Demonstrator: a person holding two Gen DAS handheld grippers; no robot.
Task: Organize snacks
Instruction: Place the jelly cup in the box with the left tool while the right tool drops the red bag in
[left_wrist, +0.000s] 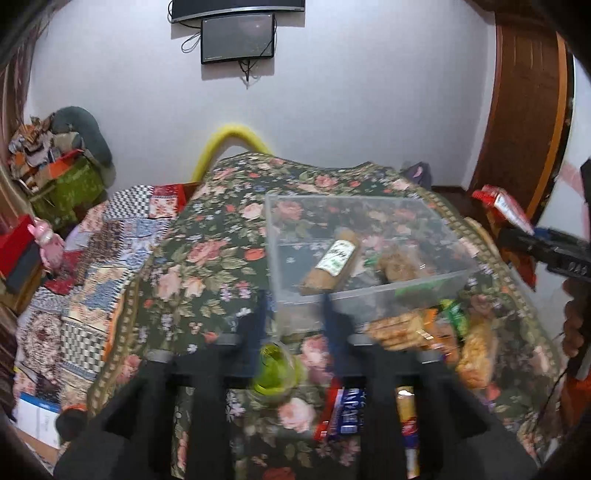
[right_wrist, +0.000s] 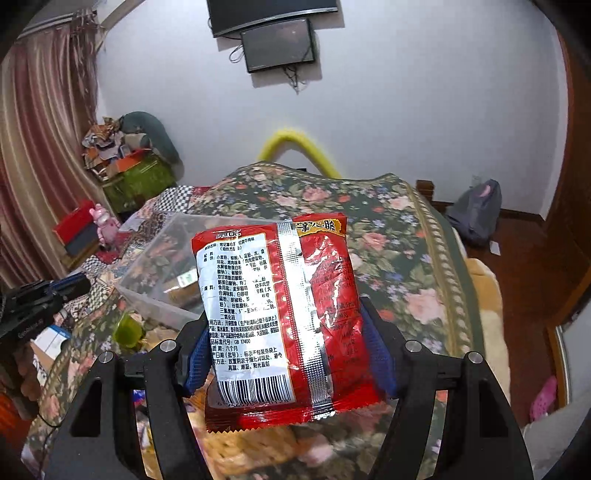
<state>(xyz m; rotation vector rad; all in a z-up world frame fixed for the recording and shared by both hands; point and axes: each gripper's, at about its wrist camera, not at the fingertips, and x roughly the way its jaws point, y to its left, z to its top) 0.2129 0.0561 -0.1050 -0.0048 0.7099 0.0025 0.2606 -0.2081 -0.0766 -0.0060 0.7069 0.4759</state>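
While the right claw (right_wrist: 286, 354) is clamped on it, the red foil instant-noodle packet with a white printed back panel (right_wrist: 280, 310) stands upright above the bed, long axis vertical, barcode end down, back seam facing the camera. One blue pad (right_wrist: 197, 363) presses each side edge. Count: one packet held.

Clear rectangular plastic bin (left_wrist: 369, 291) sits on the floral-patterned bedspread (left_wrist: 207, 258), left of the packet in the right wrist view. Inside: one brown cylindrical roll with a white-and-green label (left_wrist: 332, 264), long axis running diagonally from near-left to far-right, and at least one tan snack bag (left_wrist: 400, 264); blur prevents a firmer count.

Left claw (left_wrist: 295, 321): fingers apart, nothing between the pads, hanging over the bin's near edge. Below it, one translucent green cup (left_wrist: 275, 369). Loose on the bedspread near the bin: one blue-and-red wrapped bar (left_wrist: 345, 410), one yellow tube-shaped pack (left_wrist: 406, 417), and a pile of orange and green bags (left_wrist: 436, 332), number unclear.

Two dark wall-mounted screens (right_wrist: 280, 44) on the far wall.
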